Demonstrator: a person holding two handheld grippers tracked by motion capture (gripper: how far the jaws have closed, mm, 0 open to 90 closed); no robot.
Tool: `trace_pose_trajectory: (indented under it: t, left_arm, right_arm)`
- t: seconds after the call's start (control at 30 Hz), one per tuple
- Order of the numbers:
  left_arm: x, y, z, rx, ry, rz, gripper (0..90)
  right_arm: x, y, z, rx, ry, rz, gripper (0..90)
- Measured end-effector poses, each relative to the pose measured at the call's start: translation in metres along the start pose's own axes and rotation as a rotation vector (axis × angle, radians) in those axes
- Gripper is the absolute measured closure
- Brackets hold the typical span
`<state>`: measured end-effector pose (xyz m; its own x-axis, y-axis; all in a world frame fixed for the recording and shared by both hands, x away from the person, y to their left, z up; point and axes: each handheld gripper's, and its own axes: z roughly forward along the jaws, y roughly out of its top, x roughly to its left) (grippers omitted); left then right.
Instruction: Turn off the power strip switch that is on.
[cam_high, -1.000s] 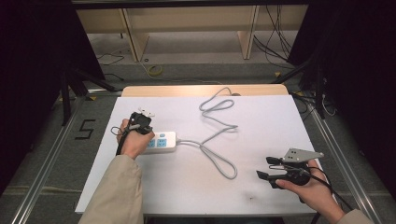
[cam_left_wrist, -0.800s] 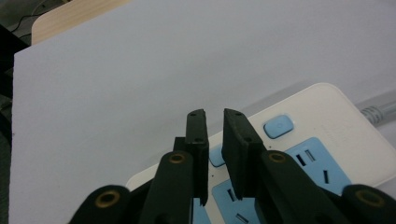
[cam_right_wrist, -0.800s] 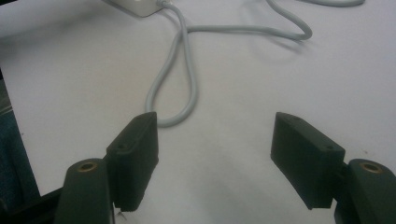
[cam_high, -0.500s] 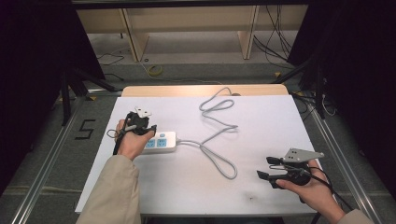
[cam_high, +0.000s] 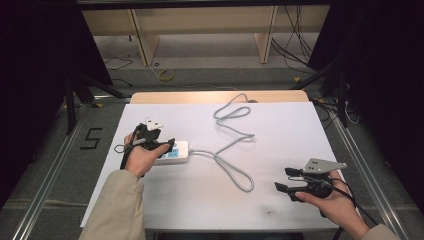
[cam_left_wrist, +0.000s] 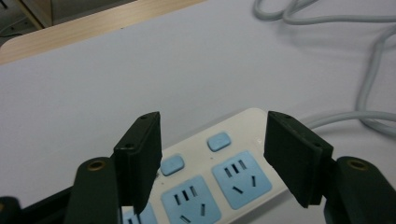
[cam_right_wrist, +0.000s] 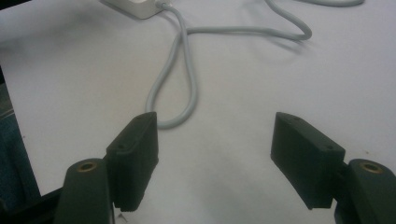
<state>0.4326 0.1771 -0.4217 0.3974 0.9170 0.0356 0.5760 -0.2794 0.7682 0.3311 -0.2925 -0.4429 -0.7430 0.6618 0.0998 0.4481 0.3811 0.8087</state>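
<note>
A white power strip (cam_high: 177, 151) with blue sockets lies on the left half of the white table (cam_high: 285, 125). Its grey cable (cam_high: 235, 145) runs right in loose loops. My left gripper (cam_high: 161, 140) hovers over the strip's left end. In the left gripper view its jaws have just been opening and now stand wide, so the left gripper (cam_left_wrist: 212, 154) is open. The strip (cam_left_wrist: 233, 179) lies below the gap, and neither pad presses on it. My right gripper (cam_high: 282, 178) rests open near the front right edge with nothing between the jaws (cam_right_wrist: 215, 158). A cable loop (cam_right_wrist: 180, 79) lies ahead of it.
A wooden strip (cam_high: 200, 96) borders the table's far edge. Metal rails (cam_high: 360, 165) run along both sides. The floor at the left carries a "5" mark (cam_high: 91, 138). Wooden shelving and loose cords stand beyond the table.
The left gripper's jaws have spread apart above the power strip, and the hand has shifted slightly. The right hand and gripper have kept still.
</note>
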Motion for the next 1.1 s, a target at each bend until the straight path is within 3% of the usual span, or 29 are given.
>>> trace_pose_trajectory:
  t: [0.2, 0.27, 0.53, 0.8, 1.1]
  left_arm:
    - [-0.011, -0.007, -0.007, -0.008, -0.034, 0.021, 32.4]
    - [-0.013, -0.008, -0.009, -0.005, -0.023, 0.027, 28.2]
    - [-0.027, -0.009, -0.013, -0.011, -0.058, 0.053, 26.3]
    - [-0.034, -0.014, -0.024, -0.048, -0.092, 0.072, 23.8]
    - [-0.043, -0.029, -0.035, -0.074, -0.115, 0.132, 23.3]
  right_arm:
    - [0.002, 0.000, 0.000, 0.001, 0.003, -0.009, 32.3]
    - [0.002, 0.000, 0.000, -0.001, 0.003, -0.011, 32.3]
    - [0.001, 0.000, 0.000, 0.000, 0.004, -0.012, 32.4]
    - [0.001, 0.000, 0.000, 0.001, 0.004, -0.006, 32.4]
    - [0.001, 0.000, 0.000, -0.003, 0.006, -0.005, 32.2]
